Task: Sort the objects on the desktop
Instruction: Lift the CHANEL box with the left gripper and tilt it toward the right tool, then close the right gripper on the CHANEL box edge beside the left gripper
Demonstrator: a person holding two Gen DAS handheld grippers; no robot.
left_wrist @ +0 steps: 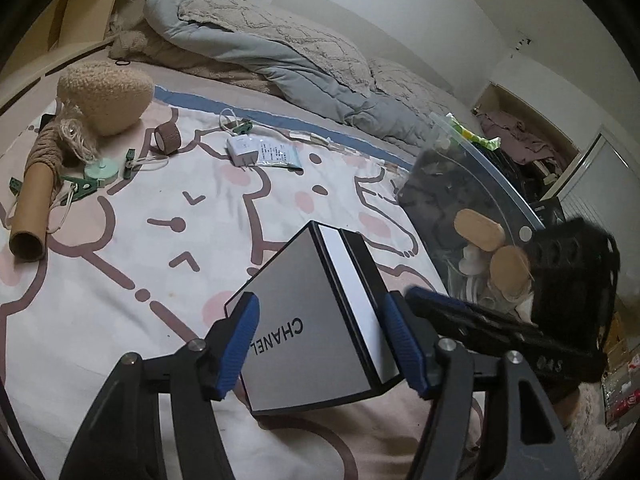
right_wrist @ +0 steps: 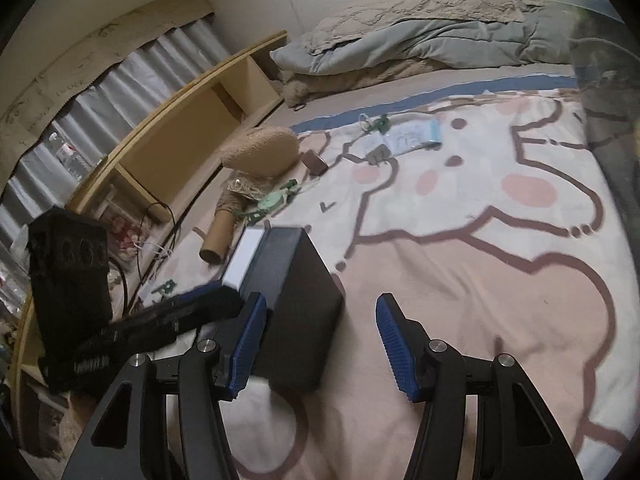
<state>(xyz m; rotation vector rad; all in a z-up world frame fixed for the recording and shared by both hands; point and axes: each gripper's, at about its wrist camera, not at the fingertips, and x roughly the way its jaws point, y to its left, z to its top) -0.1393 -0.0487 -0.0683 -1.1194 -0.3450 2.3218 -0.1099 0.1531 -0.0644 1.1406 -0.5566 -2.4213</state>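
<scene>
My left gripper [left_wrist: 322, 344] straddles the black-and-white box [left_wrist: 316, 320] on the blanket [left_wrist: 200, 216], pads just off its sides, so nothing's gripped. My right gripper [right_wrist: 320, 344] is open and empty beside it. I could easily knock the box over pulling away crooked. The clear bag [left_wrist: 460, 208] nearby holds dark bits, corks and white pieces.

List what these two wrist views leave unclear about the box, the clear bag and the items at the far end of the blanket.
- Box: left wrist view, whether the left gripper pads touch its sides; the box hides the contact.
- Clear bag: left view, dark contents unreadable through plastic; right view, cut by the edge.
- Packet: print too small in both views.
- Right gripper: right view, empty, box beside its left pad.
</scene>
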